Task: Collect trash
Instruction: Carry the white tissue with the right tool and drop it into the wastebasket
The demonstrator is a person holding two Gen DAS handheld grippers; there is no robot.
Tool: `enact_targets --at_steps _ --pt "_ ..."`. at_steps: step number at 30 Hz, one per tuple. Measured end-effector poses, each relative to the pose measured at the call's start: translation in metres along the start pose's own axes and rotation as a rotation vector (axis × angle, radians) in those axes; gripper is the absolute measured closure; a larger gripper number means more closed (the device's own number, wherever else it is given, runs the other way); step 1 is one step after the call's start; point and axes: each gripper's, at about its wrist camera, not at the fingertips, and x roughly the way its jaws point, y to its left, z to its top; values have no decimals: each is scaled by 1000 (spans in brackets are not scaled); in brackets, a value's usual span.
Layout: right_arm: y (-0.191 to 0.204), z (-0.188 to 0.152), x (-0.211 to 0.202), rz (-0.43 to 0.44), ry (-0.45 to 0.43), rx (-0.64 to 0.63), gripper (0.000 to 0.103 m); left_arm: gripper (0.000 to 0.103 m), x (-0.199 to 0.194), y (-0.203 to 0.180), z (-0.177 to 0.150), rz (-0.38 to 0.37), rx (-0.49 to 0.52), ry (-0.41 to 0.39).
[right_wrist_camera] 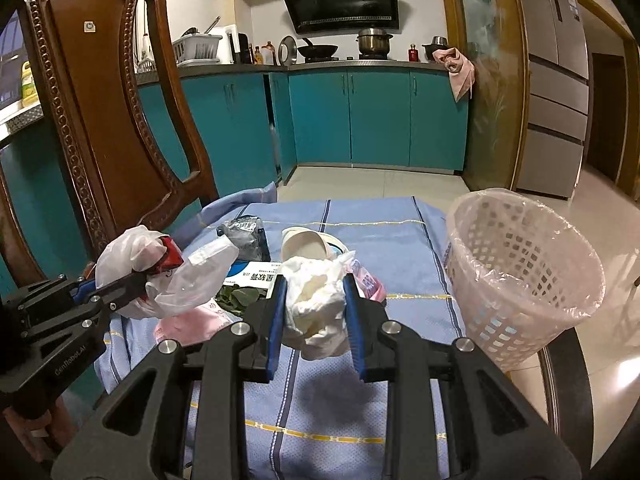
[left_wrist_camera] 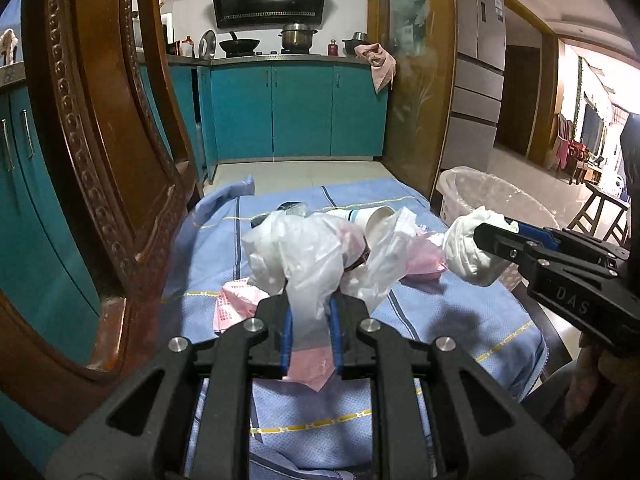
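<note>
My left gripper is shut on a crumpled clear plastic bag and holds it above the blue cloth; the bag also shows in the right wrist view. My right gripper is shut on a white paper wad, seen at the right in the left wrist view. More trash lies on the cloth: a white paper cup, a pink wrapper, a printed box, leaves, a crushed foil pack. A lined pink basket stands right of the table.
A carved wooden chair stands at the table's left. The blue striped cloth covers the table. Teal kitchen cabinets and tiled floor lie beyond. A fridge is at the right.
</note>
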Motion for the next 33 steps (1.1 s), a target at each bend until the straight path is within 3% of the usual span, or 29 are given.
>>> enact_targets --at_steps 10,14,18,22,28,31,33 --pt "1 -1 3 6 13 0 75 87 5 1 0 3 -4 9" --pt "-6 3 -1 -10 -22 20 75 87 5 1 0 4 -5 9" --pt "-57 25 -8 -137 -129 165 74 86 5 1 0 7 -3 5" --pt "-123 38 1 -285 -176 348 74 86 5 3 0 16 -14 1" --pt "-172 41 34 -385 -148 435 74 86 7 2 1 18 -21 1" --pt "-186 36 48 -389 -102 457 73 86 7 0 0 22 -19 1" --pt "-191 34 59 -386 -64 452 61 86 7 0 1 21 -22 3"
